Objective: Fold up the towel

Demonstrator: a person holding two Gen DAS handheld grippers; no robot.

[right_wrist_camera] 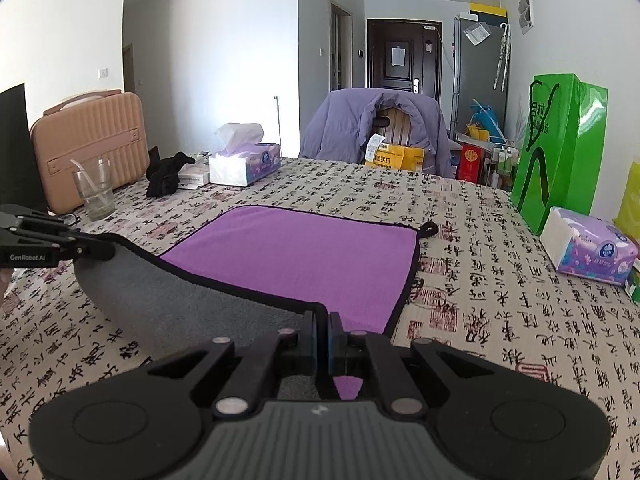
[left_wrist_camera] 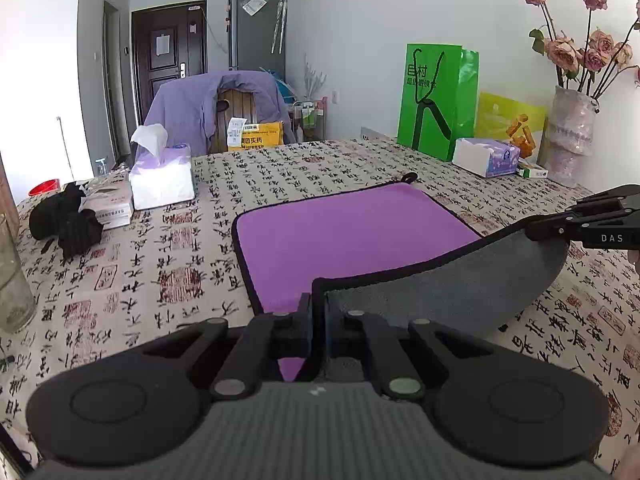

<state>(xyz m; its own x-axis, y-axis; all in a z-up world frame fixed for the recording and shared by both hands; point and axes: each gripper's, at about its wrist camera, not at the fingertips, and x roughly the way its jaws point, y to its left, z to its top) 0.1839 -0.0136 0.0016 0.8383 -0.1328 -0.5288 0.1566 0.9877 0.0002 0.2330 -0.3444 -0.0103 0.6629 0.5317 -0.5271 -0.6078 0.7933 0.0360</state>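
Note:
The towel [left_wrist_camera: 340, 236] is purple on top, grey underneath, with black trim, and lies on the patterned table. Its near edge is lifted, showing the grey underside [left_wrist_camera: 460, 280]. My left gripper [left_wrist_camera: 319, 312] is shut on the near left corner. My right gripper [right_wrist_camera: 323, 328] is shut on the near right corner; it also shows at the right of the left wrist view [left_wrist_camera: 532, 234]. The towel [right_wrist_camera: 296, 256] sags between the two grippers; the left gripper appears at the left of the right wrist view [right_wrist_camera: 108, 250]. The far half lies flat, hanging loop [right_wrist_camera: 430, 230] at its far right corner.
A tissue box [left_wrist_camera: 162, 176], black cloth [left_wrist_camera: 64, 216] and a glass [right_wrist_camera: 94, 190] stand at the far left. A green bag [left_wrist_camera: 438, 100], second tissue box [right_wrist_camera: 592, 246] and flower vase [left_wrist_camera: 568, 136] line the right. A draped chair [right_wrist_camera: 376, 128] is behind the table.

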